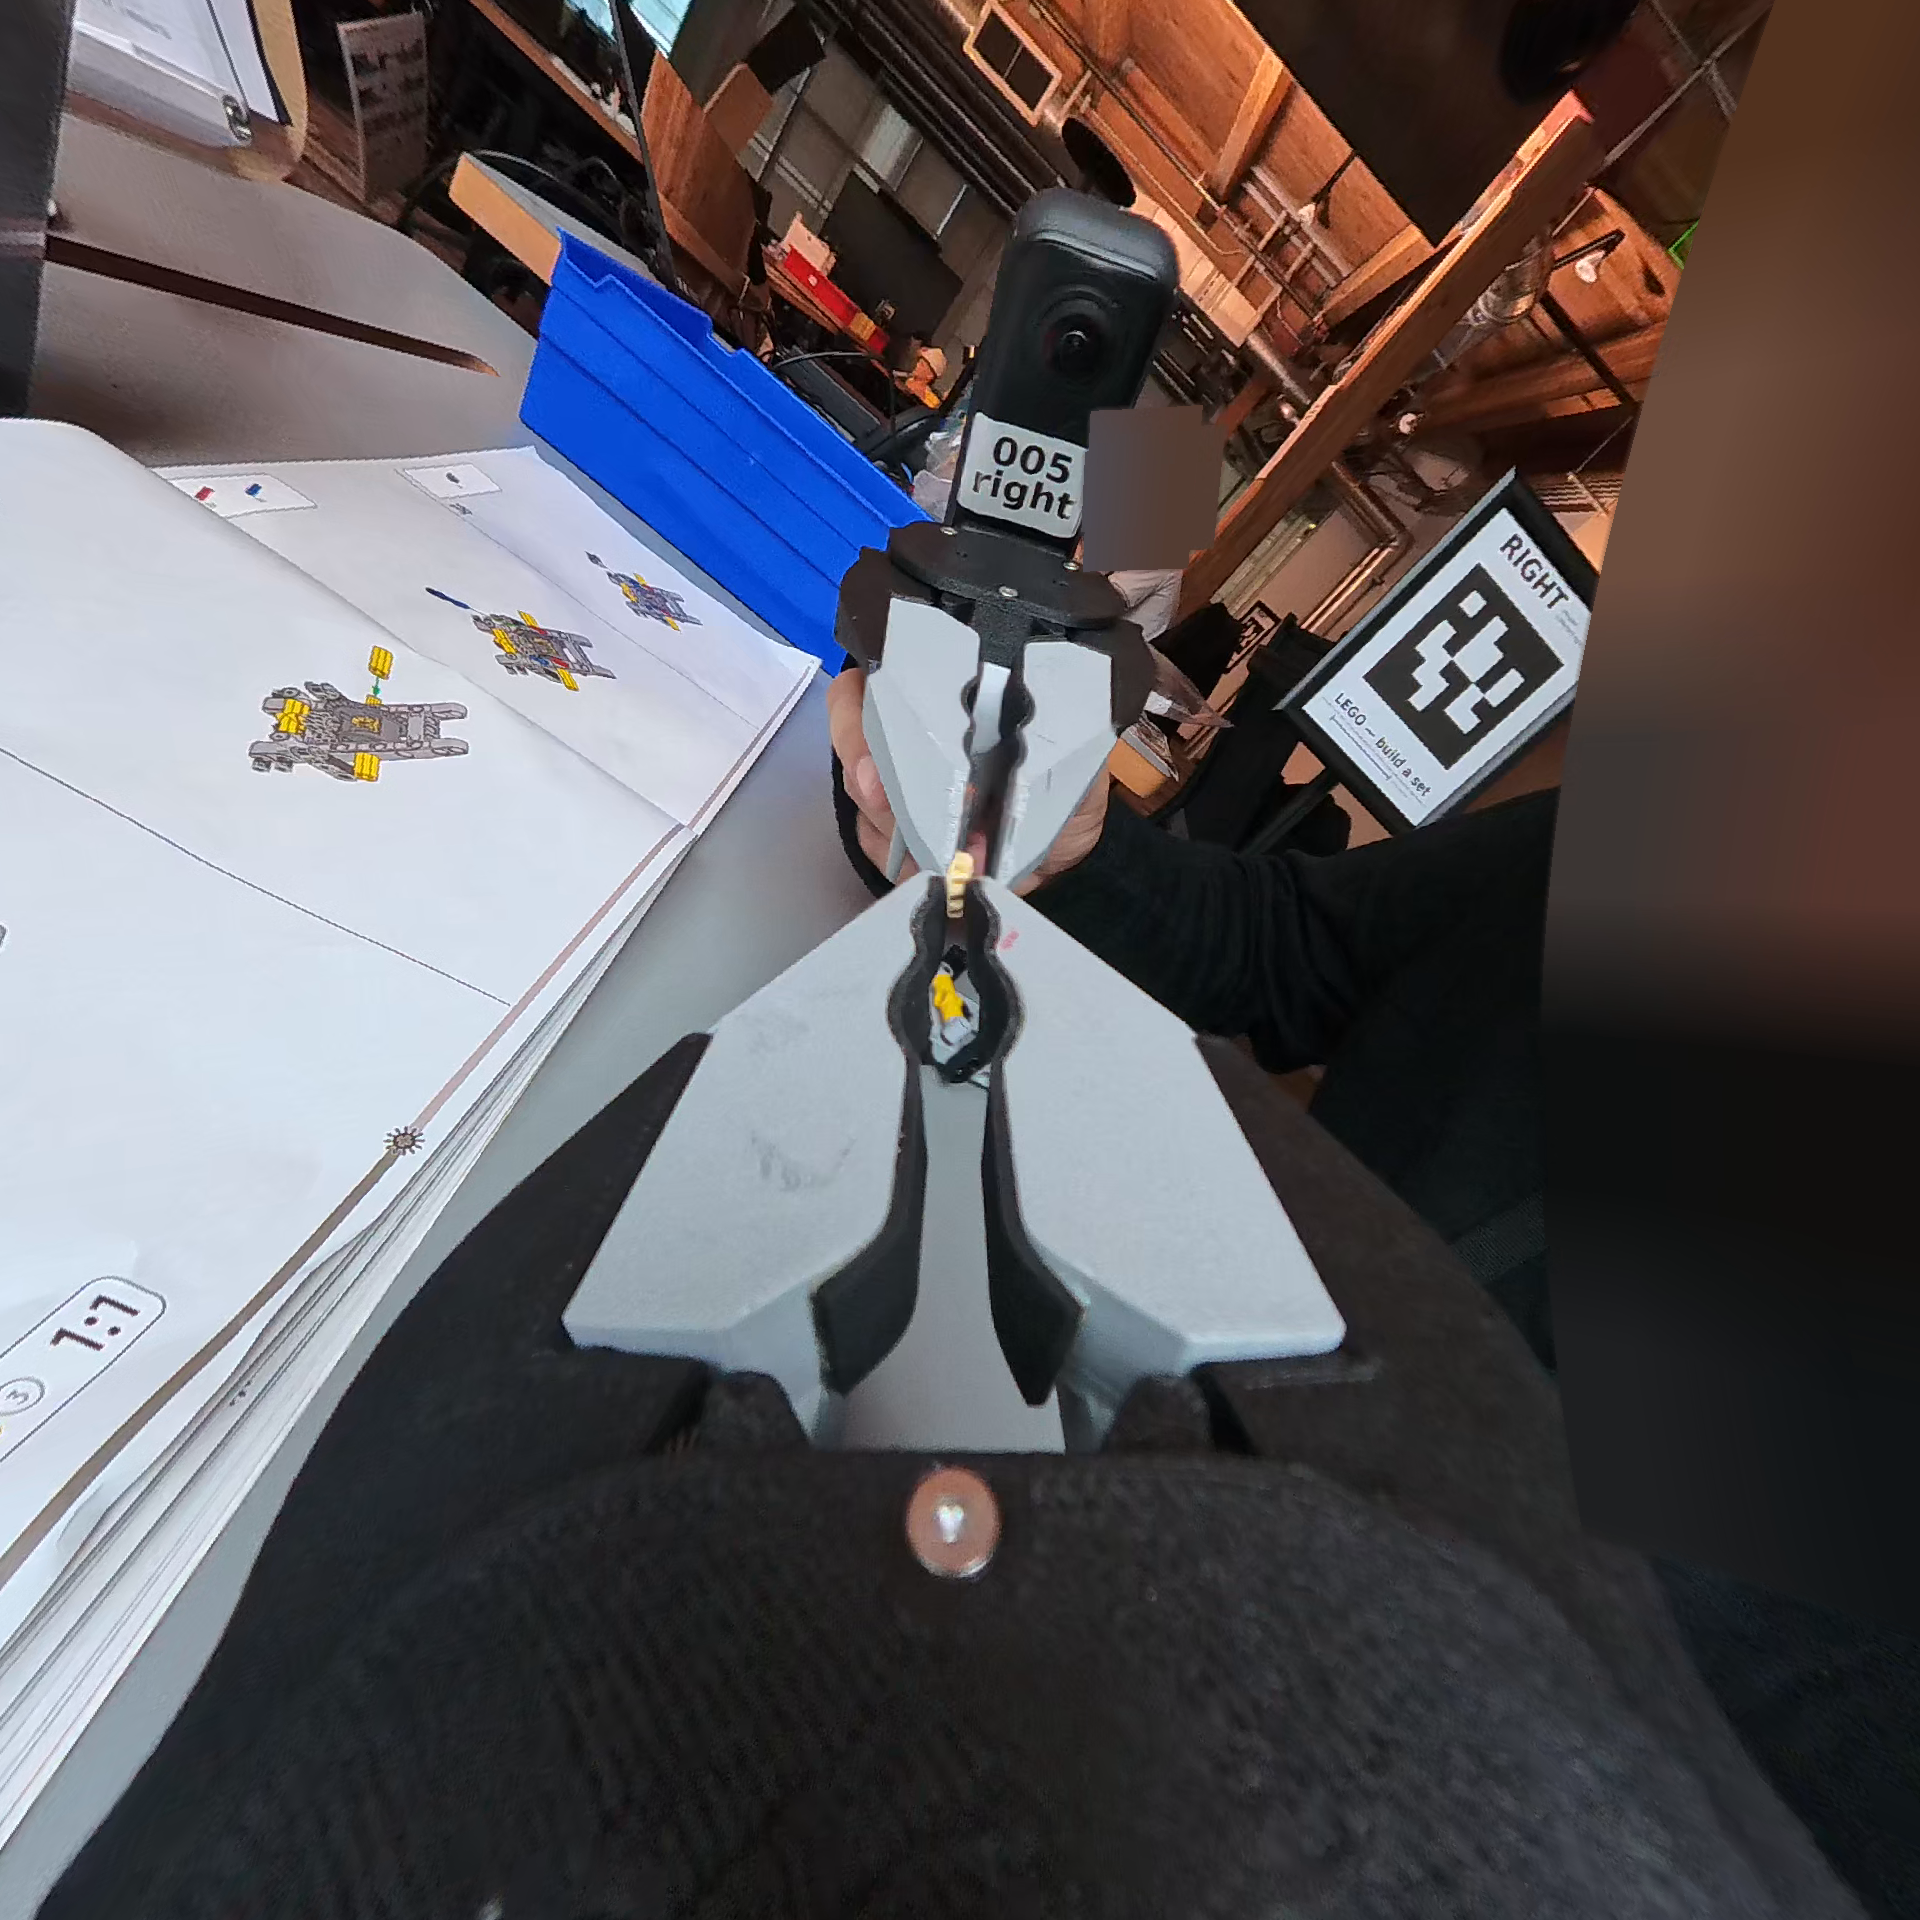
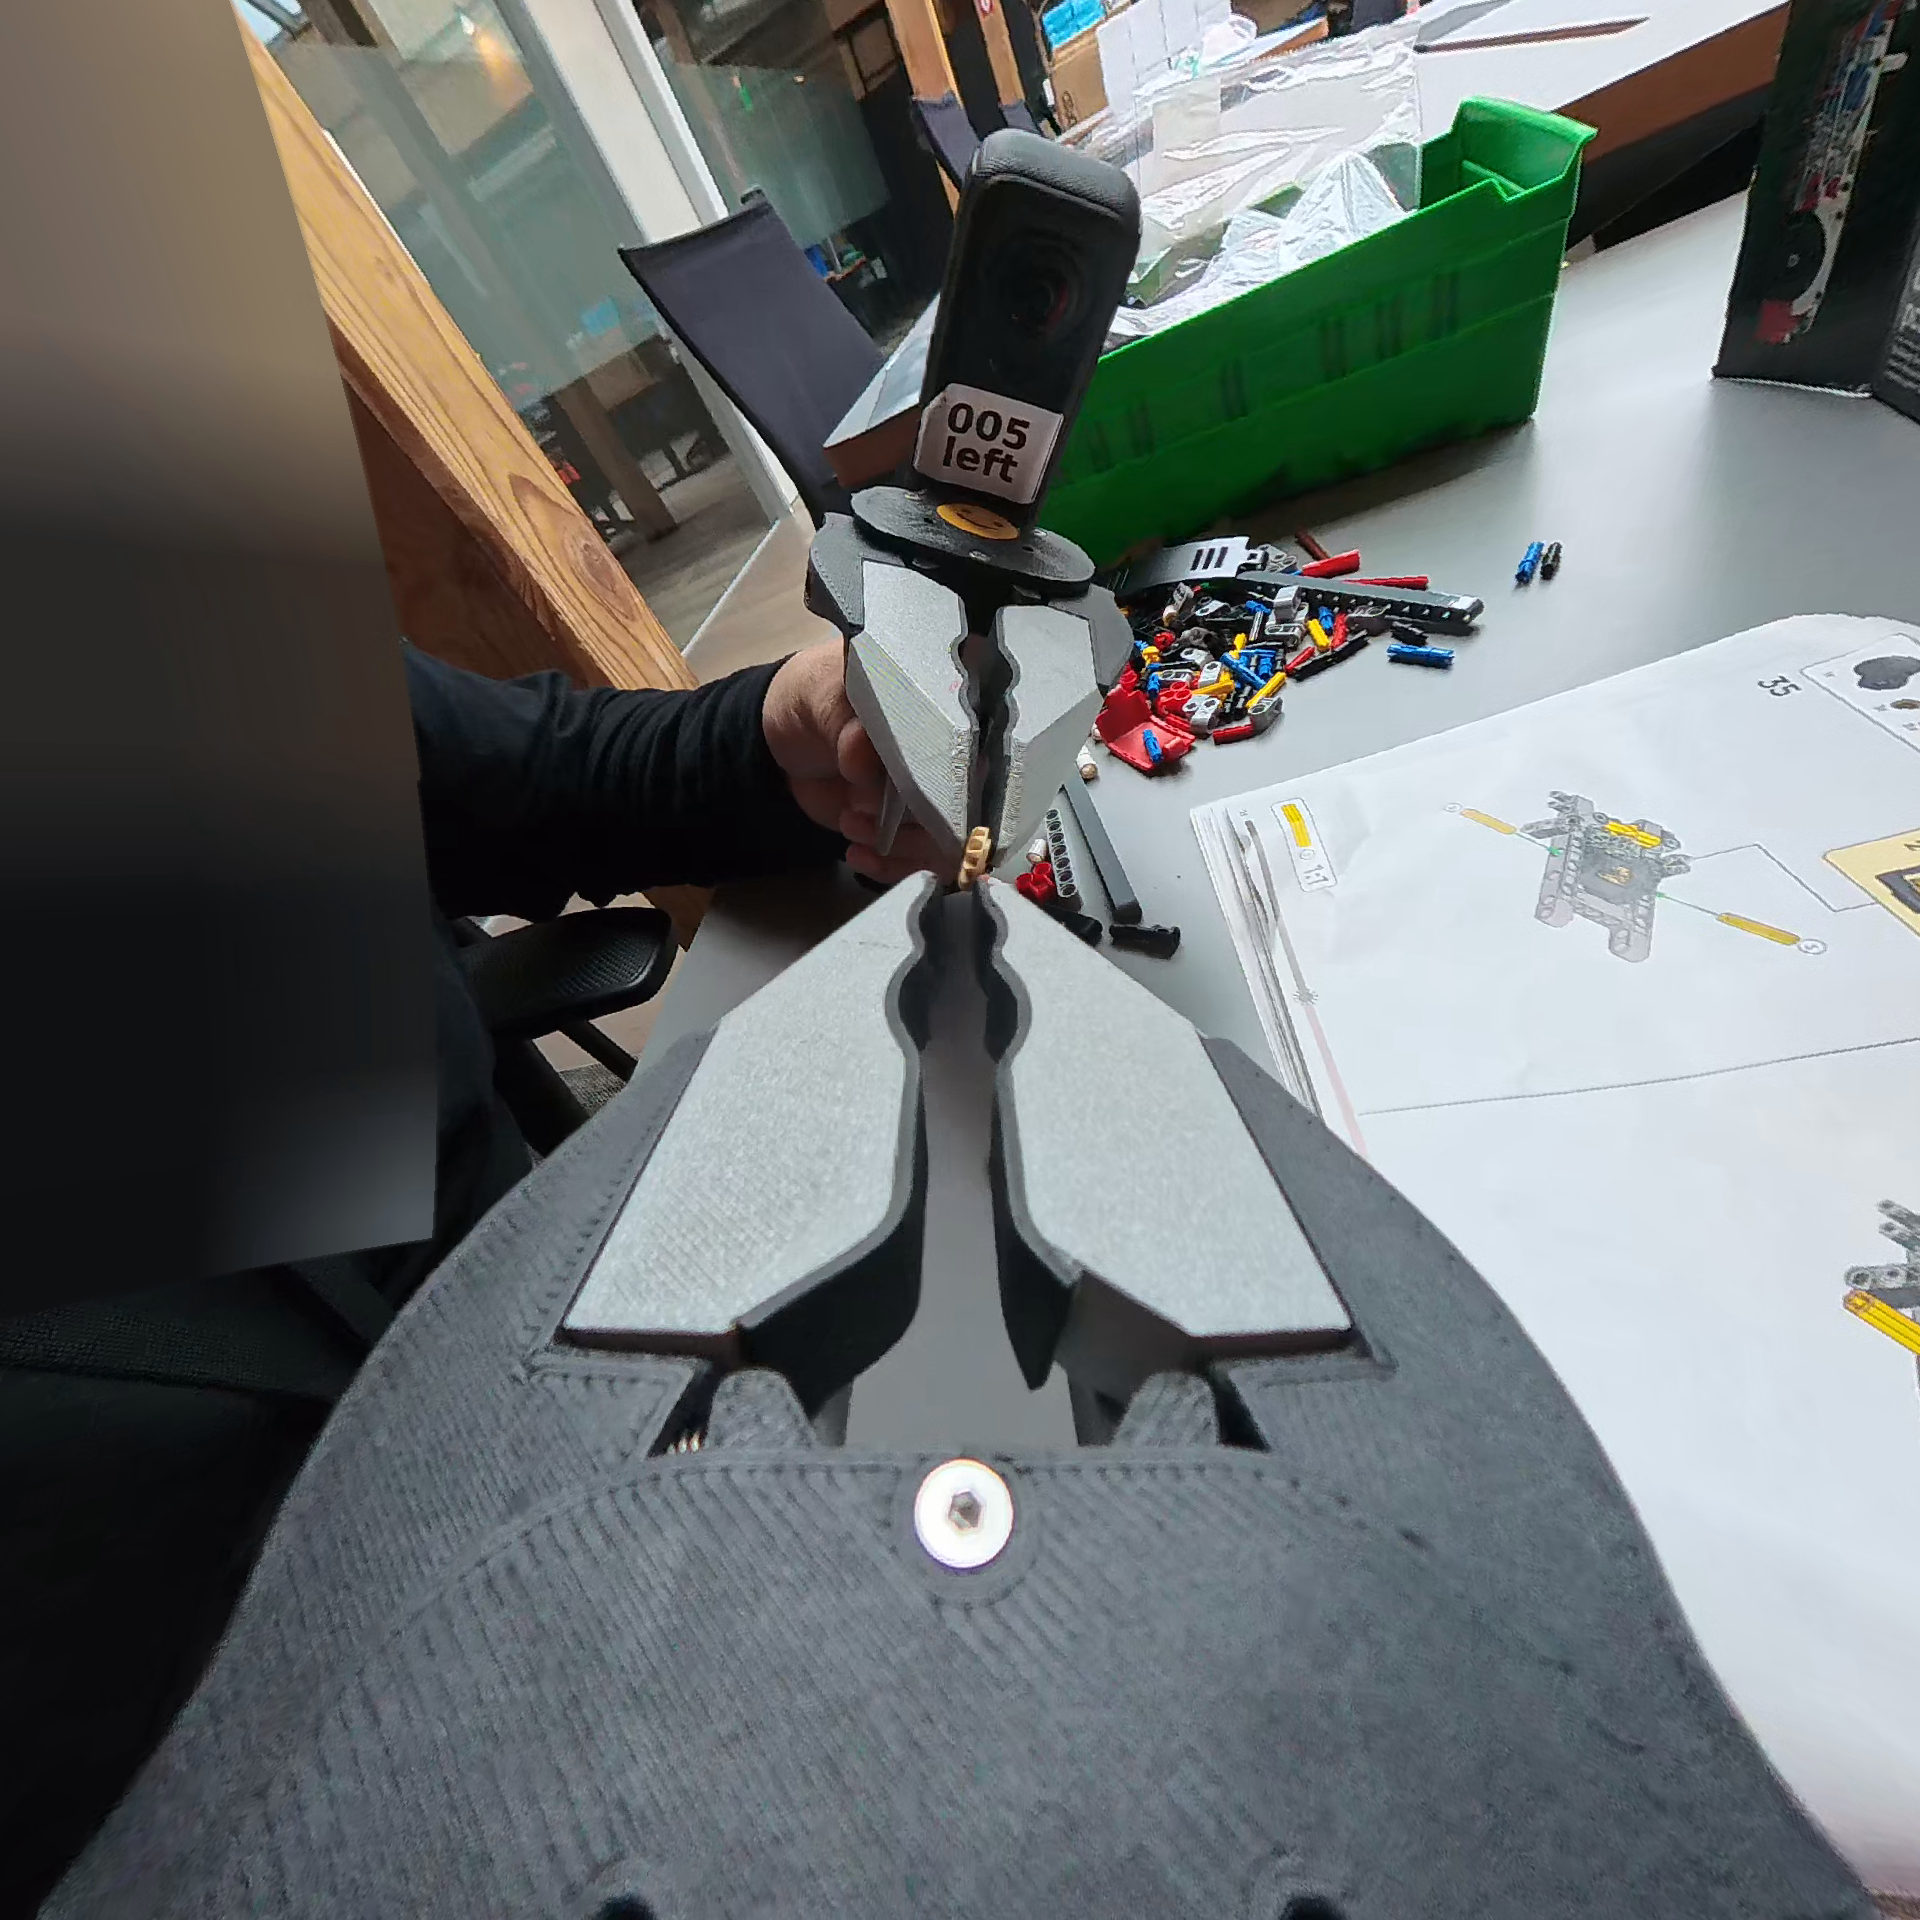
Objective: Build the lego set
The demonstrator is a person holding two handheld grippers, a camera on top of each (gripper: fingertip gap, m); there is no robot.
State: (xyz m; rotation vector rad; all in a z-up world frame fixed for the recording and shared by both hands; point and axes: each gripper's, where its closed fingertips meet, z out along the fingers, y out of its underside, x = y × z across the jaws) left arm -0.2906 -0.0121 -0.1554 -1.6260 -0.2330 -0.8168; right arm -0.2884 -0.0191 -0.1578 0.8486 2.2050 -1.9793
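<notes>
A small tan gear sits between the tips of my two grippers, which meet tip to tip above the grey table's front edge. My left gripper is shut, and the gear shows in its tip slot. My right gripper is nearly closed with the gear at its tips. Each gripper shows in the other's view, held by a hand in a black sleeve: the right gripper, the left gripper. A yellow and grey piece shows through the gap in my left fingers, mostly hidden.
The open instruction booklet lies on the table, also in the right wrist view. A pile of loose pieces and dark beams lie behind the grippers. A green bin, blue bin, dark box and marker sign stand around. Less than 4 cm separates the two grippers' tips.
</notes>
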